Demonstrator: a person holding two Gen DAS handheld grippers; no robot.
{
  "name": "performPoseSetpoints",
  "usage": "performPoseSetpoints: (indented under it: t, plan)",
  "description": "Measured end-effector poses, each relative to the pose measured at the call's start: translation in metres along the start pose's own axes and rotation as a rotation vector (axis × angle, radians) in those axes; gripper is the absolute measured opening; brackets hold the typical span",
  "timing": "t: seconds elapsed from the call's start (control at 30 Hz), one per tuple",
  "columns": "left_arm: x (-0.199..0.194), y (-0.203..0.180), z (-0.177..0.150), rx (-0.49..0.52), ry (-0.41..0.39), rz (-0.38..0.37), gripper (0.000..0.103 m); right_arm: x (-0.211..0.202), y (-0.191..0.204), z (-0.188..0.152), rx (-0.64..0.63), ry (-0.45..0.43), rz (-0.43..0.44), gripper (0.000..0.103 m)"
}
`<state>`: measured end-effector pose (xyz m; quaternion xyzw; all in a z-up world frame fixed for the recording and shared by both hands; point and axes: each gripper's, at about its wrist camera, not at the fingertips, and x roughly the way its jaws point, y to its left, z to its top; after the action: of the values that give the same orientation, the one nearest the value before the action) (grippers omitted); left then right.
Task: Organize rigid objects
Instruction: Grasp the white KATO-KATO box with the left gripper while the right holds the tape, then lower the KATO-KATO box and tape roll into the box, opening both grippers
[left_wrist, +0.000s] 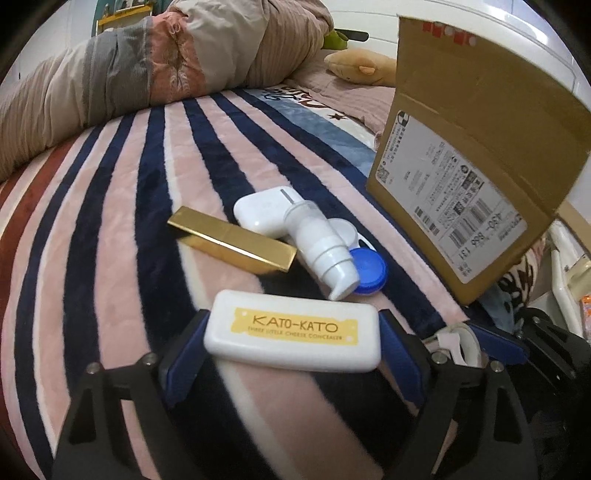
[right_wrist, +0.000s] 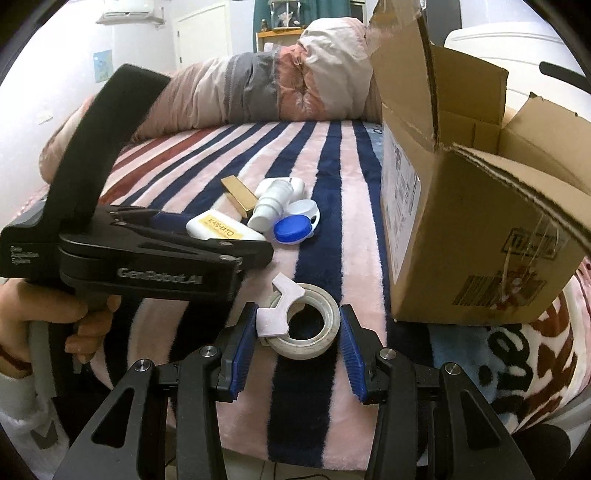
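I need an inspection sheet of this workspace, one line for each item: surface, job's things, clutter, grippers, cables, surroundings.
Surface: striped blanket on a bed, pink, navy and red.
Job's things: white concealer case marked KATO-KATO; gold box; white charger; white pump bottle lying on its side; blue-lidded case; tape roll with a white holder; open cardboard box.
Clutter: plush toy; green toy behind it, partly hidden.
Grippers: left gripper has its pads at the concealer case's ends, contact unclear; right gripper is open around the tape roll.
Cables: nothing seen.
Surroundings: rolled duvet, door, air conditioner.
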<state>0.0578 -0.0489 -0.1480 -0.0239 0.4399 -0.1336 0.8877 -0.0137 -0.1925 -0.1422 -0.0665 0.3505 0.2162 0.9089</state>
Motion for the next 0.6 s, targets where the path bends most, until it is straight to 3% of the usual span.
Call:
performPoseSetpoints:
  t: [0.27,0.43,0.6]
  plan:
    - [-0.051,0.01,0.0,-0.006,-0.063,0.001,0.086,-0.02,0.022,0.01,-0.058,-0.042,0.047,0.039]
    - [-0.115,0.012,0.008,0.029,-0.161,0.032,0.086,-0.043,0.038,0.039,-0.11,-0.09,0.146,0.039]
    - [-0.17,0.0,0.032,0.079,-0.255,0.02,0.086,-0.082,0.037,0.074,-0.177,-0.182,0.165,0.039]
